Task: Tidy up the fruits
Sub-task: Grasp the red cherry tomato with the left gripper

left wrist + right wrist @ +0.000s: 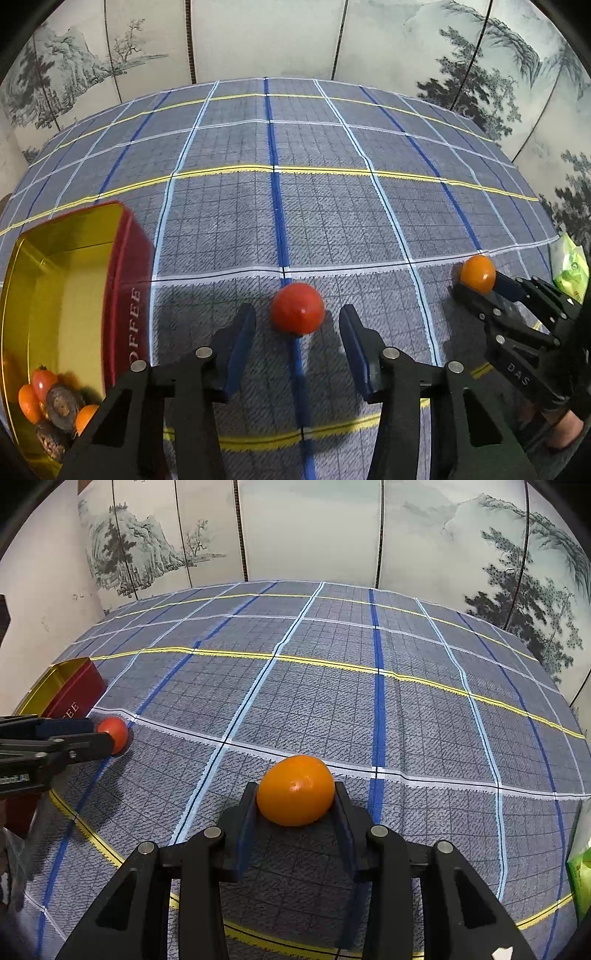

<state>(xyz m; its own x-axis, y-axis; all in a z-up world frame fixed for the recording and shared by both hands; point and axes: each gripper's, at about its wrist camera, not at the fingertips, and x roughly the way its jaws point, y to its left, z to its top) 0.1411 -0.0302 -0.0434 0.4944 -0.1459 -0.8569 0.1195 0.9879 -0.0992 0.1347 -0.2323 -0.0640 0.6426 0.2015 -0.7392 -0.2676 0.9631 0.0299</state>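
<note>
On the checked cloth (406, 709), right jaws clamp the orange fruit (295, 790); left jaws stand apart around the red fruit (297, 308).

Across the surface (314, 206), a blue-grey checked cloth (332, 701) with yellow, white and blue lines. Behind, from nine to three o'clock, a folding screen (258, 37) painted with pines and mountains. At three o'clock, a green packet (570, 267).

Two loose fruits lie on the bench: one red fruit (297, 308) between the left jaws and one orange fruit (295, 790) between the right jaws. One red tin (127, 280) left of the left jaws holds about six more pieces, and one green packet (570, 267) lies right of the right jaws.
</note>
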